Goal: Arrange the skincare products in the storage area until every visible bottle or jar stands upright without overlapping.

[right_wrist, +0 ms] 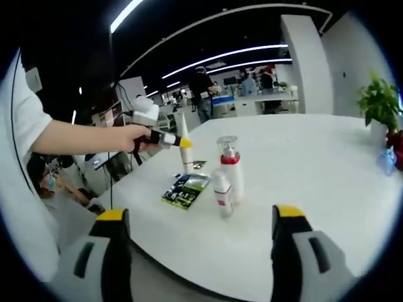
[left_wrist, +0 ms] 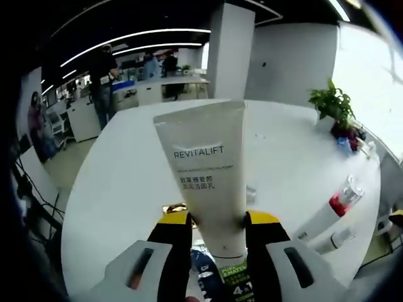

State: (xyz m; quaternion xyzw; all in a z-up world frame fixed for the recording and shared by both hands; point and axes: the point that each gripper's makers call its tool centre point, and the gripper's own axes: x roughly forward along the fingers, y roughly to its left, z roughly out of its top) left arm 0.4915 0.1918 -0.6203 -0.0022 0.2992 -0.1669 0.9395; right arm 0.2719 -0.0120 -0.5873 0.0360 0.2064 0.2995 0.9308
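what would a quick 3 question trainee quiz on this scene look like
1. True or false: the left tool is shut on the white tube.
2. What word is printed largest on the tube?
3. In the right gripper view, the pump bottle with the red band on the white table is: A) lying flat, B) standing upright, C) held by the right tool.

Key: 1 true. 2 REVITALIFT. 3 B; the right tool is open and holds nothing, with the small white bottle standing in front of the pump bottle.
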